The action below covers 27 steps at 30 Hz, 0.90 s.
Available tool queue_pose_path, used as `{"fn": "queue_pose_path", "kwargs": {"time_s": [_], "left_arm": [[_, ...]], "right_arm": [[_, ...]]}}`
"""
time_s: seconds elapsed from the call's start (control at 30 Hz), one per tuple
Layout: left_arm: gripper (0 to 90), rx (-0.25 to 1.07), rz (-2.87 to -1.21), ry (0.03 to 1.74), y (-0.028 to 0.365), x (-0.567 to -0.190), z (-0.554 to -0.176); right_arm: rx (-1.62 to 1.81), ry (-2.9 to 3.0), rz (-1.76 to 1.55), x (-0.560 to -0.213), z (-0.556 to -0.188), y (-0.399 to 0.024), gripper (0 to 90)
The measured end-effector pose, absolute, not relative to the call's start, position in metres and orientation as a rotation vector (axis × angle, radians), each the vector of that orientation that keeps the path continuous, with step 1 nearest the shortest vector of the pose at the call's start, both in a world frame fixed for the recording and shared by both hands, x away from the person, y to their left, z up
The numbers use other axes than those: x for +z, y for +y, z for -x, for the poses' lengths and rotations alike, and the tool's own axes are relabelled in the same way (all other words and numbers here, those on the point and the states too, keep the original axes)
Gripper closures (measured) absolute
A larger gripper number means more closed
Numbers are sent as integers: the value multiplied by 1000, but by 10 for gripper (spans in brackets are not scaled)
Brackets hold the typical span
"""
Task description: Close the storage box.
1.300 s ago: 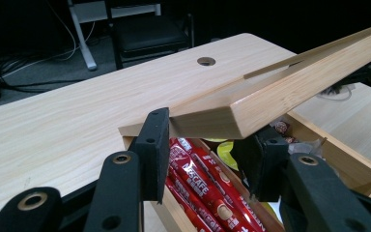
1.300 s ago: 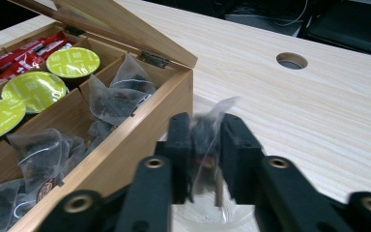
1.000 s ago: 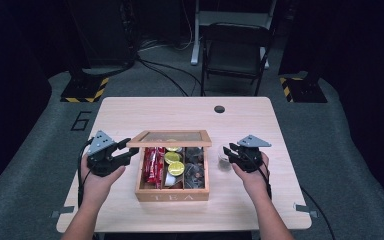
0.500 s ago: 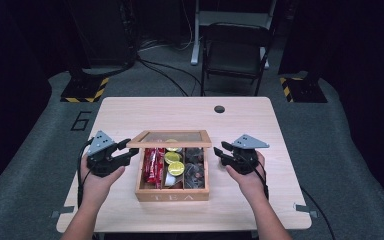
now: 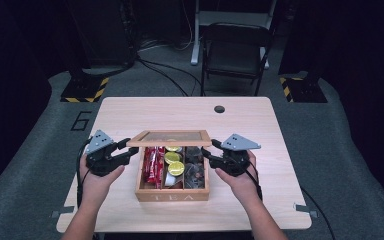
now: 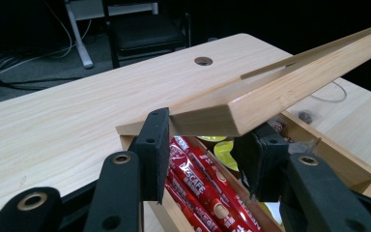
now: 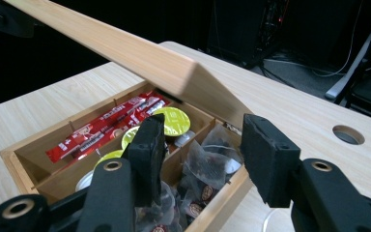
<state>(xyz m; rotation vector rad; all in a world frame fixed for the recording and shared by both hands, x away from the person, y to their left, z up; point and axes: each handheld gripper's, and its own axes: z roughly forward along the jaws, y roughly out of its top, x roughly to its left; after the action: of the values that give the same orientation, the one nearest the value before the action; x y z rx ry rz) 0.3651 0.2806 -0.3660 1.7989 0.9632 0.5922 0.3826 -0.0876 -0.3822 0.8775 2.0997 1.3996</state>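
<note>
Already the lid [image 5: 170, 138] of the tea box [image 5: 172, 194] at the table's near middle stands half raised, its corner pinched by the left gripper [image 6: 205, 145], so it remains to swing it fully back. Meanwhile the right gripper [image 7: 200, 152] has just been opening, nothing between its jaws. The front reads "TEA", red sticks [image 6: 200, 176] read "DECAFE"

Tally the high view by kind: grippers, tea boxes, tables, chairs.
Grippers: 2 (left gripper shut on the lid; right gripper jaws have just been opening, nothing between them)
Tea box: 1
Table: 1
Chair: 1
Total: 5
</note>
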Motion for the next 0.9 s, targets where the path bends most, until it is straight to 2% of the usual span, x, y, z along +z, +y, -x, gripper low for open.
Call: {"fn": "queue_pose_path", "kwargs": {"time_s": [0.67, 0.9], "left_arm": [[568, 601, -1868, 955, 278, -360, -360], [565, 596, -1842, 979, 277, -356, -364]], "right_arm": [[1410, 2088, -902, -373, -382, -84, 507], [1414, 2105, -931, -365, -386, -84, 508]]}}
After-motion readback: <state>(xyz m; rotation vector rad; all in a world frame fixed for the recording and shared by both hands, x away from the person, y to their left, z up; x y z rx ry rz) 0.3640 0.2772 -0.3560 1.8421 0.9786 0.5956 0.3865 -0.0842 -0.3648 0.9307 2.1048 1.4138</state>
